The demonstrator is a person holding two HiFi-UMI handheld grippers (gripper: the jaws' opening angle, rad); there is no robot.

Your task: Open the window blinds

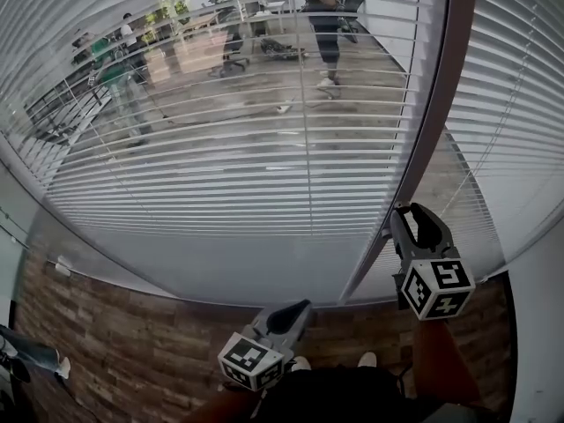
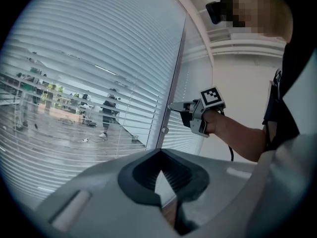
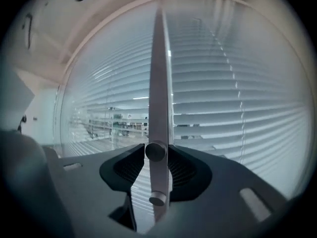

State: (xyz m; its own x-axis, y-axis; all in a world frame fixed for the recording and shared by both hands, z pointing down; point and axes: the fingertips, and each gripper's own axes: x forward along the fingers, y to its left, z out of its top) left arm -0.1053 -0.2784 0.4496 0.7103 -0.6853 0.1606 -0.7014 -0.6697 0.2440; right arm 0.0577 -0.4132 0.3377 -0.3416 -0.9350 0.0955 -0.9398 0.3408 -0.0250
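Observation:
White slatted blinds cover two panes: a wide left blind [image 1: 220, 148] [image 2: 74, 83] and a right blind [image 1: 520, 122] [image 3: 237, 98]. The left blind's slats are tilted enough to show a room beyond. A brown frame post [image 1: 434, 122] [image 3: 159, 83] stands between them and carries two small round knobs. My right gripper [image 1: 398, 210] [image 2: 172, 106] [image 3: 155, 152] is at the post, shut on the upper knob [image 3: 155, 151]. The lower knob [image 3: 157, 199] [image 2: 165, 130] sits free beneath it. My left gripper [image 1: 304, 307] [image 2: 161, 171] hangs low before the left blind, shut and holding nothing.
A thin cord [image 1: 308, 148] hangs down the left blind and another cord [image 1: 480, 161] down the right one. Wood-look floor [image 1: 106, 342] runs below the sill, with my shoes [image 1: 366, 359] on it. A white wall [image 1: 542, 324] closes the right side. People and desks show through the glass.

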